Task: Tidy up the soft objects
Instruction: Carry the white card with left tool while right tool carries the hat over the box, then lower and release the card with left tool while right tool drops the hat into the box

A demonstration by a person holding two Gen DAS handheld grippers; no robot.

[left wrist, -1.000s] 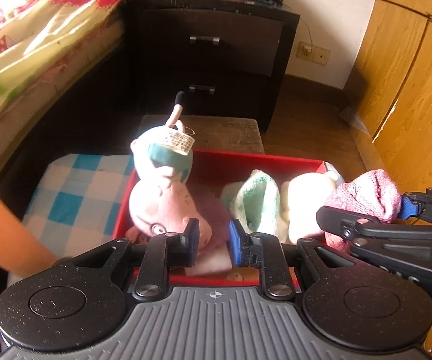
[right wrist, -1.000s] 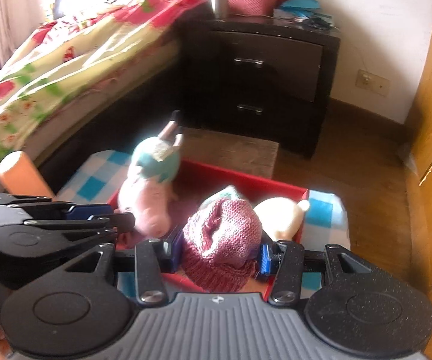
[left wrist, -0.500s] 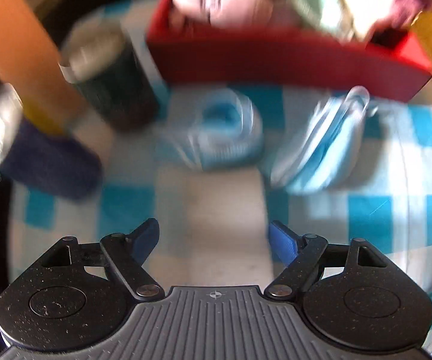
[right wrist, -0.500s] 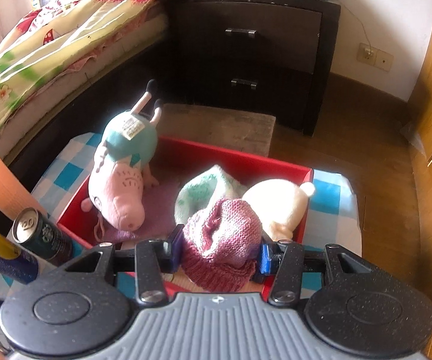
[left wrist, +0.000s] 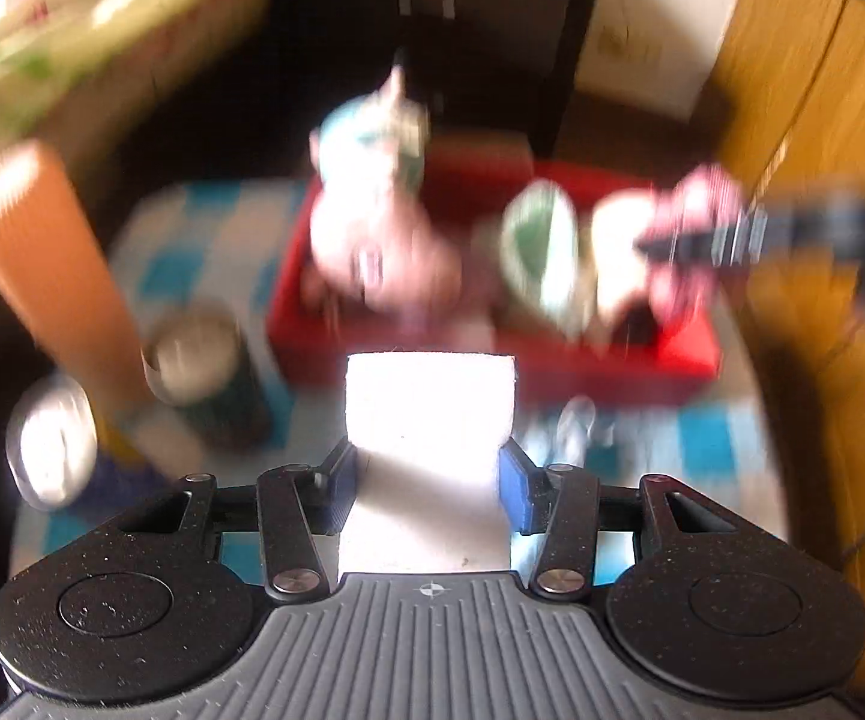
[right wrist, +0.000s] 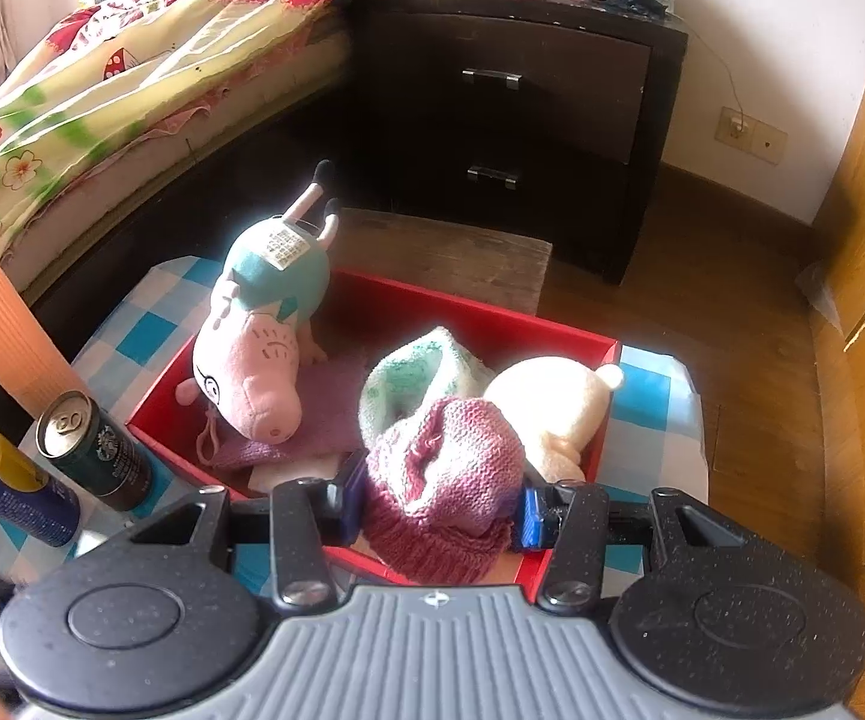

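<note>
The right gripper (right wrist: 439, 504) pinches a pink knit hat (right wrist: 444, 480) above the near edge of the red box (right wrist: 606, 372), which holds a pig plush (right wrist: 252, 372), a green-white cloth (right wrist: 420, 372) and a cream plush (right wrist: 552, 408). The left gripper (left wrist: 426, 483) is closing, a white cloth (left wrist: 430, 414) between its blue pads (left wrist: 516, 492); contact cannot be told through the blur. Two cans (right wrist: 93, 450) stand left of the box.

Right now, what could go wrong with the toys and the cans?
The right hand-held gripper pinches only the pink knit hat, which might slip. The left hand-held gripper is closing around a white cloth near two upright cans; a swing could topple them. The pig toy leans over the red box edge.
</note>
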